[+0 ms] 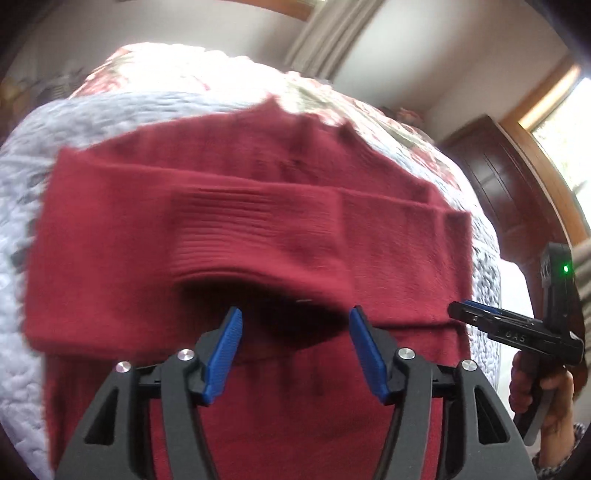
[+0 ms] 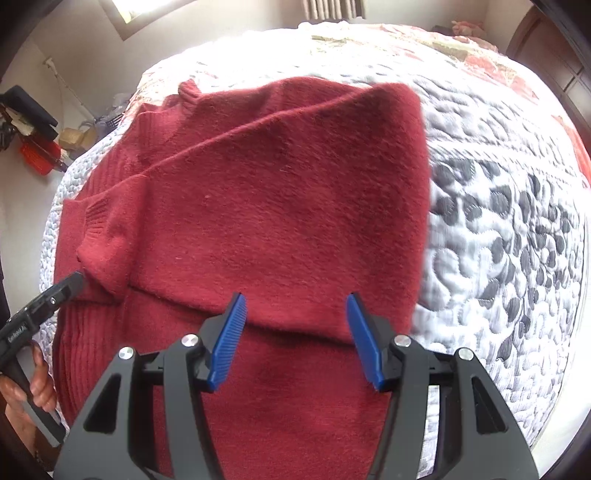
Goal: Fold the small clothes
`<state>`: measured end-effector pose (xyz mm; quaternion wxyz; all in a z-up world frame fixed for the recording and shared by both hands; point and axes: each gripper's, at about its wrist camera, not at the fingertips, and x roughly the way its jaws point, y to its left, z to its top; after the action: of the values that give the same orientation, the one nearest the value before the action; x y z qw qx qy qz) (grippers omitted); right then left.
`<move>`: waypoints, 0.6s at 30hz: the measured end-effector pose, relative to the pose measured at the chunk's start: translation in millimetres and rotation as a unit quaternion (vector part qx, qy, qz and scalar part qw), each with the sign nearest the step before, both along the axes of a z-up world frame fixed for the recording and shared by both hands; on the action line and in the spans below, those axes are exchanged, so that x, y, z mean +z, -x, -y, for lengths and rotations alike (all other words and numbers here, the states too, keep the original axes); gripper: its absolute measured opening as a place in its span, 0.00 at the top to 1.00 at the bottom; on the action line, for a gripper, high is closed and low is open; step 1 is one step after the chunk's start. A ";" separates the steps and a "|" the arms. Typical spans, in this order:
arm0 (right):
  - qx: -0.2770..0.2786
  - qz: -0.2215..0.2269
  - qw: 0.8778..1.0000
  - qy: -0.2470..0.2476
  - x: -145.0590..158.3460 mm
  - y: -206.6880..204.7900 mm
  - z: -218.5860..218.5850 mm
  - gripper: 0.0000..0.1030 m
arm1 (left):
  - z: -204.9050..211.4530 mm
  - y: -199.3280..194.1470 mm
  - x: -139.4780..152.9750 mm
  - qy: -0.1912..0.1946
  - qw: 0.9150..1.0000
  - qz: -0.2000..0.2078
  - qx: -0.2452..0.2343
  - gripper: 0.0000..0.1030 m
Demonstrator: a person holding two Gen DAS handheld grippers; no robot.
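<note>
Sunlit white walls, a beige curtain (image 1: 325,33) and a dark wooden wardrobe (image 1: 491,173) surround a bed covered by a quilted bedspread (image 2: 498,229) with grey pebble print and red floral patches farther back. On that bedspread lies the dark red knitted sweater (image 2: 280,192), partly folded: both sleeves are laid across the body, and a ribbed cuff (image 1: 229,236) sits near the middle in the left wrist view, lifted a little so a shadowed gap shows beneath it.

Left tool (image 1: 295,354) hovers low over the sweater's lower part with its blue-padded fingers (image 1: 225,354) spread wide, holding nothing. Right tool (image 2: 295,339) is likewise spread wide above the red knit, gripping nothing. Seen from the left wrist, the right tool's tips point at the sweater's right edge, gripped by a hand (image 1: 543,391). In the right wrist view the left tool's tip sits at the cuff at the sweater's left side; whether it touches is unclear. A red crate (image 2: 38,158) stands on the floor beyond the bed.
</note>
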<state>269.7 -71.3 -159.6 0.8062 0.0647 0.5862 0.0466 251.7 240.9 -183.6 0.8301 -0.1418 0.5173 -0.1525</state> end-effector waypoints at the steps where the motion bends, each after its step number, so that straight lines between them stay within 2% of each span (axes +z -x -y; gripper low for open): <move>1: 0.008 0.001 1.000 0.003 3.7 -2.6 -8.1 0.45 | -20.0 1.4 7.6 -0.009 1.000 0.008 0.015 0.41; 3: 0.033 0.005 0.999 0.006 11.3 -9.3 -29.8 0.45 | -46.5 -2.1 16.1 -0.048 0.998 0.016 0.048 0.40; 5: 0.064 0.012 0.998 0.007 17.8 -14.1 -55.0 0.45 | -75.4 -10.3 22.9 -0.071 0.994 0.022 0.077 0.40; 7: 0.100 0.017 0.995 0.012 25.4 -19.8 -89.6 0.46 | -93.0 -21.8 22.2 -0.111 0.989 0.008 0.096 0.40; 9: 0.135 0.027 0.990 0.010 30.7 -23.5 -122.1 0.48 | -103.4 -36.6 12.7 -0.152 0.984 -0.015 0.089 0.40; 14: 0.211 0.034 0.976 0.030 27.6 -29.8 -200.7 0.48 | -125.3 -48.0 -22.5 -0.158 0.981 -0.073 0.087 0.40; 16: 0.222 0.024 0.973 0.051 14.3 -34.3 -220.5 0.48 | -129.1 -46.5 -35.7 -0.153 0.981 -0.085 0.086 0.39; 18: 0.221 0.015 0.972 0.079 -0.6 -40.6 -228.6 0.53 | -132.9 -44.1 -39.5 -0.145 0.982 -0.084 0.087 0.38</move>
<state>310.3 157.3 -160.2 0.7869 -0.1309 0.5760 0.1784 295.8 373.8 -223.1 0.8057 -0.0766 0.5872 0.0100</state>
